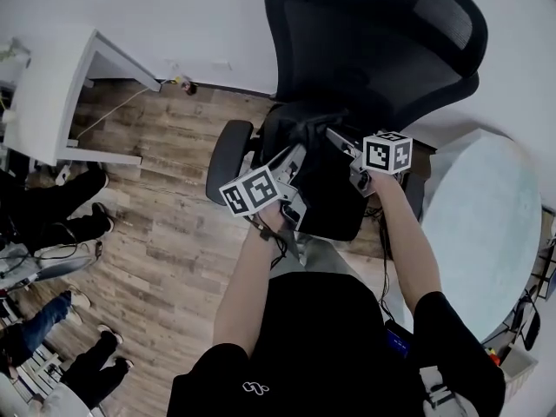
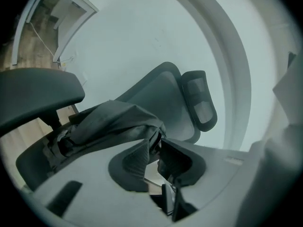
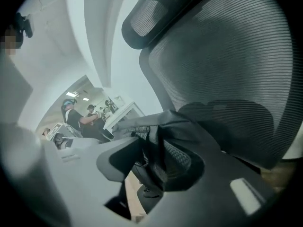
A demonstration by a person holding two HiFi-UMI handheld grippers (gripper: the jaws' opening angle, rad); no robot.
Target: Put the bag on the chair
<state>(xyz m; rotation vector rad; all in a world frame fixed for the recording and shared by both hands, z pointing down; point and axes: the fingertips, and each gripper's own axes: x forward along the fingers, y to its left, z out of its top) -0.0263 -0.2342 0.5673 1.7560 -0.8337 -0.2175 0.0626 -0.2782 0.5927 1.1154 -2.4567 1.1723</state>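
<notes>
The person [image 1: 321, 354], in black, is holding both grippers out over the chair [image 1: 373, 59]. The left gripper [image 2: 154, 150] is standing with its jaws wide apart; a fold of the bag [image 2: 111, 122] is reaching down between their tips, and no pad is visibly pressing on it. The right gripper [image 3: 154, 150] is showing its jaws parted too; dark bag cloth and a patch of mesh are lying loose between them, not pinched. The left gripper is pointing in from the seat's left edge and the right one from its right edge, the two tips near each other.

The bag, black and crumpled, is lying on the seat [image 1: 339, 224] toward its back edge, just below the backrest [image 3: 227, 65]; one end of it is sagging toward the left armrest [image 2: 38, 93]. The headrest [image 2: 199, 103] is rising above the backrest.

Beyond the chair, a wooden floor [image 1: 174, 215] is stretching to the left and a pale round table [image 1: 482, 224] is standing just beside the chair on the right. A white desk [image 1: 48, 94] is sitting at the far left, with the legs of other people [image 1: 61, 211] near it. A white wall [image 1: 200, 16] is closing the room behind the chair.
</notes>
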